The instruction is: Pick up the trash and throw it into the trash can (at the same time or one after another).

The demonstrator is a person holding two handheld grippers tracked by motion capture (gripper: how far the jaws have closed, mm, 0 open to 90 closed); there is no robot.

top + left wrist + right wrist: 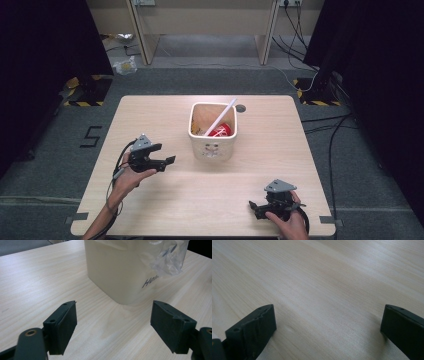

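A light wooden table (165, 200) carries everything here. Ahead of both grippers, toward the far edge and between them across the width, stands a cream square bin (212, 145) with rounded corners. In the left gripper view its near corner rises just beyond the jaw tips, dark lettering (150, 280) printed on one side and crumpled clear plastic (170, 257) hanging over its rim. From the high view, a red cup (220, 131) lies inside the bin and a long white straw (220, 116) leans across it, its upper end poking out past the far rim.

The left gripper (169, 160) is held in a hand (129, 176) left of the bin, pointing toward it and stopping short of touching. Its jaws stand wide apart with nothing but bare tabletop between them. The right gripper (253, 207) sits near the table's front edge, to the right of the bin and well apart from it, pointing left. Its jaws are likewise spread wide over bare wood, gripping nothing.

A small dark round hole (241, 108) marks the tabletop just behind the bin's far right corner.
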